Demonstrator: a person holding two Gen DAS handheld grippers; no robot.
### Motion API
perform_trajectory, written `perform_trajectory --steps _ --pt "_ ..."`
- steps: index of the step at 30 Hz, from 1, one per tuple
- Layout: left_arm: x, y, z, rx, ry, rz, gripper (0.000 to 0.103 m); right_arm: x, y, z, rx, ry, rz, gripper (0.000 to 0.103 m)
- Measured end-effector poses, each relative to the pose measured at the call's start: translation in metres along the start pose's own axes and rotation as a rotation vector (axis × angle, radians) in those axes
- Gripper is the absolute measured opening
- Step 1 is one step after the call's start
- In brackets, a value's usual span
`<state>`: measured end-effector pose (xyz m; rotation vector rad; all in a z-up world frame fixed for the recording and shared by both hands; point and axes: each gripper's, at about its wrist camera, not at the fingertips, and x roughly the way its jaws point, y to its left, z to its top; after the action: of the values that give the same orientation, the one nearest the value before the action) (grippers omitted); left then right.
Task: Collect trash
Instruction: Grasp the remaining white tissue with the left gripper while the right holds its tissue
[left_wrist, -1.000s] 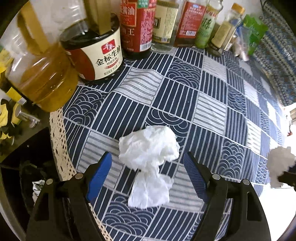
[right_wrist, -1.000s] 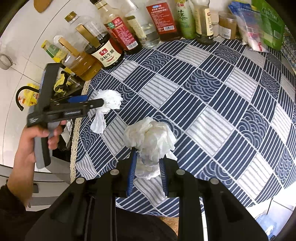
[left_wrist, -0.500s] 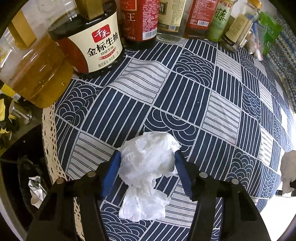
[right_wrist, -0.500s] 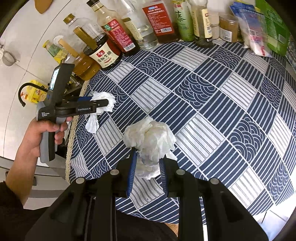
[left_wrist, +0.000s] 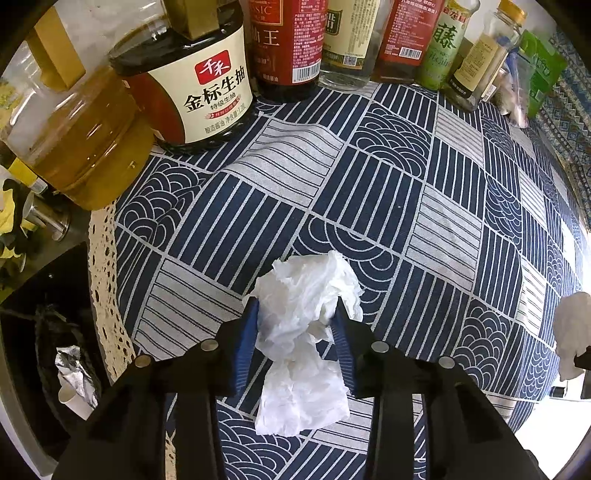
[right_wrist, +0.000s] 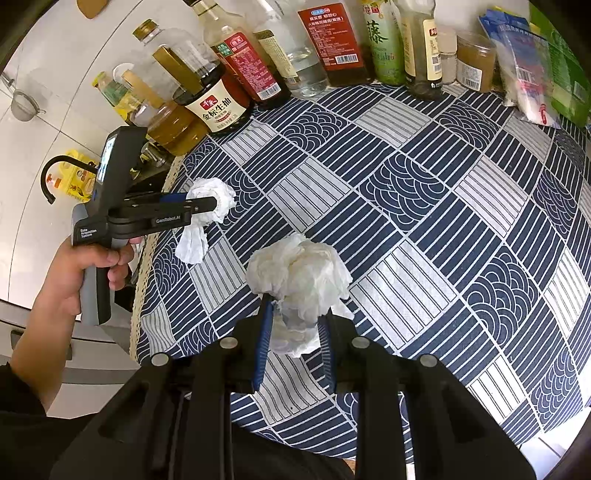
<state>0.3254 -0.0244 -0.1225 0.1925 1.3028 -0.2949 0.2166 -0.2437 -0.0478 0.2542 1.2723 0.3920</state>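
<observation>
white tissue is what both my tools are dealing with. on the left wrist view my left tool (left_wrist: 295, 325) has its blue pads on either side of a crumpled tissue wad (left_wrist: 303, 295) and the jaws are closing on it at this moment; the pads already dent the paper, and a loose tail hangs down from the wad toward the blue patterned tablecloth (left_wrist: 424, 206). this wad sits on the near side of the soy sauce bottle (left_wrist: 199, 77), close to the lace edge of the worktop.

my right tool (right_wrist: 295, 325) is clamped narrow on a second tissue wad (right_wrist: 299, 273), most of the ball bulging out past the fingertips. that one is further out from the soy sauce bottle than the first, toward the middle of the cloth. whether it hangs clear of the cloth i cannot tell.

what worries me:
- the left grip has only soft paper, so the tail could drag on the cloth and pull the wad loose when i lift.
- if the pads reach too low they may pinch the tablecloth and tug it, and the soy sauce bottle and the oil bottle (left_wrist: 77, 147) stand right at that edge.
- the right wad is held by its lower part only; a quick swing could shake it free.
</observation>
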Motion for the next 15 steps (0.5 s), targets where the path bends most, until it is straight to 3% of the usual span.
perform_trajectory --steps 15 --pt "-0.024 0.018 -0.014 -0.019 -0.054 -0.037 0.036 0.007 0.017 0.001 -0.004 0.005 -0.005 0.025"
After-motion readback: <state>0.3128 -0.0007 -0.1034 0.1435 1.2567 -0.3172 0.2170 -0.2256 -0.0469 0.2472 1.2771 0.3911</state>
